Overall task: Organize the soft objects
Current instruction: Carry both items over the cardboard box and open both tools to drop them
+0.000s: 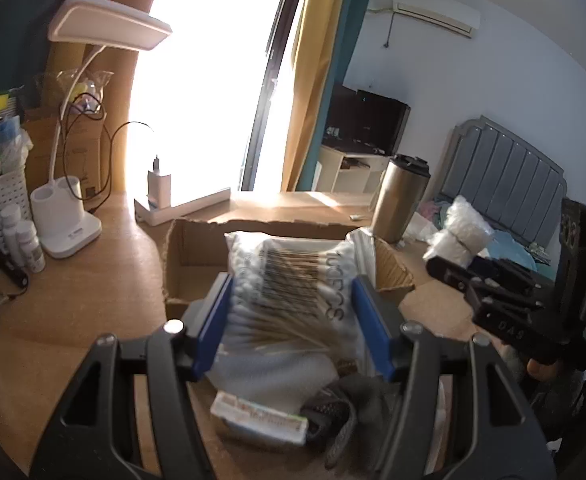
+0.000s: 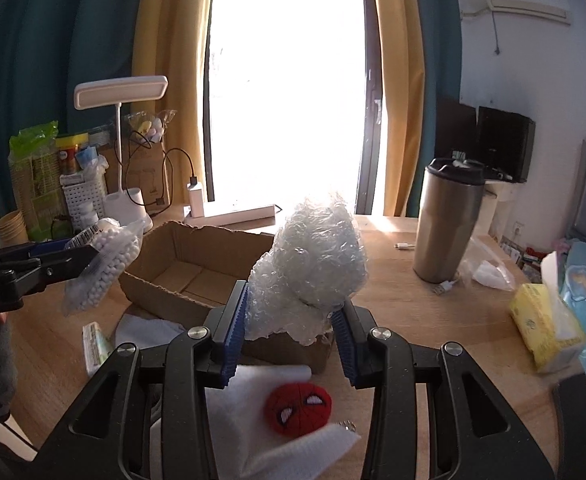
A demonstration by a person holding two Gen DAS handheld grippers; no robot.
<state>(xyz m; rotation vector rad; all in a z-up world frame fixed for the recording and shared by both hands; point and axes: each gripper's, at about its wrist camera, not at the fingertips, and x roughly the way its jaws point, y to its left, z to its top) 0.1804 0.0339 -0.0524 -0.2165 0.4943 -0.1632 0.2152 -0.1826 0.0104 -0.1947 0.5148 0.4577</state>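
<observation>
Cotton-swab bag [image 1: 293, 292] above open cardboard box [image 1: 197, 248]

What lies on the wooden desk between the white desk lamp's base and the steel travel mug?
In the right wrist view, an open brown cardboard box lies between the lamp base and the mug, with a white power strip behind it.

A right gripper [image 2: 289, 332] clamps a crumpled wad of clear bubble wrap [image 2: 313, 264] between its blue-padded jaws, above a wooden desk [image 2: 433, 320]. Just behind it sits an open cardboard box [image 2: 189, 264]. At the left edge, the left gripper [image 2: 73, 258] holds a clear bag of cotton swabs [image 2: 105, 264] beside the box. Below the jaws, a red spider-mask plush [image 2: 299, 406] lies on white cloth [image 2: 245, 432]. A steel tumbler [image 2: 449, 220] stands to the right, with a yellow tissue pack [image 2: 541, 332] nearer the desk edge.
</observation>
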